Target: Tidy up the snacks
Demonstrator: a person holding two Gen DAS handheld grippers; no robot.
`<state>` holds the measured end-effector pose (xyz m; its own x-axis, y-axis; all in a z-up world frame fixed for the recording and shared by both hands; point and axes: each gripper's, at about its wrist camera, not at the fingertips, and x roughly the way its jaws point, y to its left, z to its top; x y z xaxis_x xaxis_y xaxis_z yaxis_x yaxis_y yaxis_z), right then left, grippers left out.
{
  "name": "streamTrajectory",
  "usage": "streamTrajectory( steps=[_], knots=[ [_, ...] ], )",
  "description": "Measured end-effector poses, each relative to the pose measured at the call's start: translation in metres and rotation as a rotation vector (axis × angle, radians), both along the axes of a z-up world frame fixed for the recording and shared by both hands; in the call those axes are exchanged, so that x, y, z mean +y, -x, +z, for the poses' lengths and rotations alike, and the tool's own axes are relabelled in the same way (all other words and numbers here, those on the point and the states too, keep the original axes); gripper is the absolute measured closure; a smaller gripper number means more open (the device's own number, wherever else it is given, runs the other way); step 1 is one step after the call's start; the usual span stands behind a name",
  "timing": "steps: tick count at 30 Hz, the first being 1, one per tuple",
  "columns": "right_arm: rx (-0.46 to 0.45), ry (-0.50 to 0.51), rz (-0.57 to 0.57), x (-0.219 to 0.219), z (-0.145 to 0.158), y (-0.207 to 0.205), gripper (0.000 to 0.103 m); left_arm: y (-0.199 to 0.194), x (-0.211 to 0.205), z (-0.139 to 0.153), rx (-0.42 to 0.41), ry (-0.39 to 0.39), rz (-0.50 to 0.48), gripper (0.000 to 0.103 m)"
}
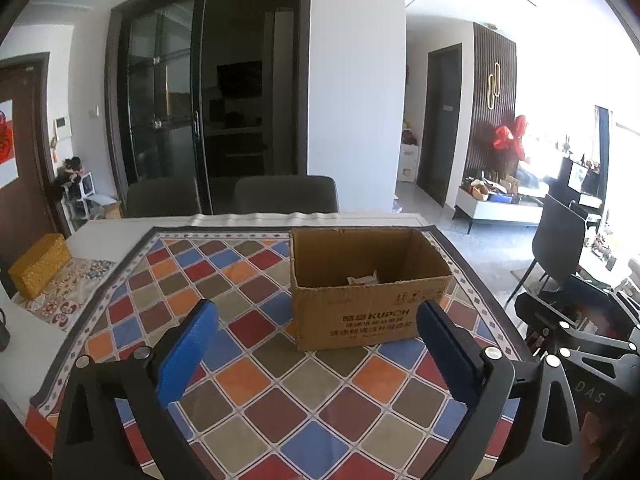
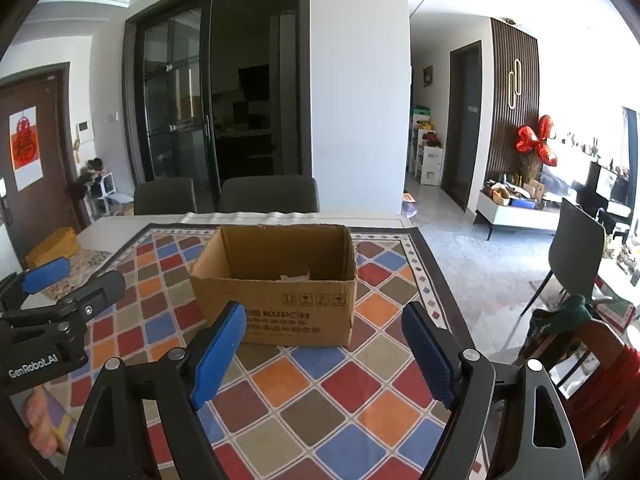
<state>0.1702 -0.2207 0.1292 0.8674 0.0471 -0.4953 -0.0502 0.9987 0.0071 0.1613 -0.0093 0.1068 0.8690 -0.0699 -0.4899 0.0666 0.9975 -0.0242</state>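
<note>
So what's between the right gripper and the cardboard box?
Nothing but bare checkered tablecloth lies between the open right gripper and the cardboard box; the right wrist view shows it.

White item in box [image 1: 363, 279] mostly hidden by front wall, box print [image 2: 277, 321] partly behind pad, tablecloth [image 1: 280, 400] cut off at bottom edge.

left gripper [image 1: 318, 344] and right gripper [image 2: 324, 346] hover, jaws spread wide.
</note>
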Motion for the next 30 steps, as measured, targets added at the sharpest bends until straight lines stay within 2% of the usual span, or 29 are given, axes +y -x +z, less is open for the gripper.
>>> streamTrajectory(
  steps=[8,30],
  knots=[
    [-0.014,-0.014,0.003,-0.002,0.001,0.01,0.021,0.015,0.0,0.003,-0.044,0.002,0.008,0.0],
    [-0.017,-0.025,0.009,-0.003,0.001,0.022,0.021,0.024,-0.004,0.005,-0.074,-0.012,0.02,0.0]
  ],
)
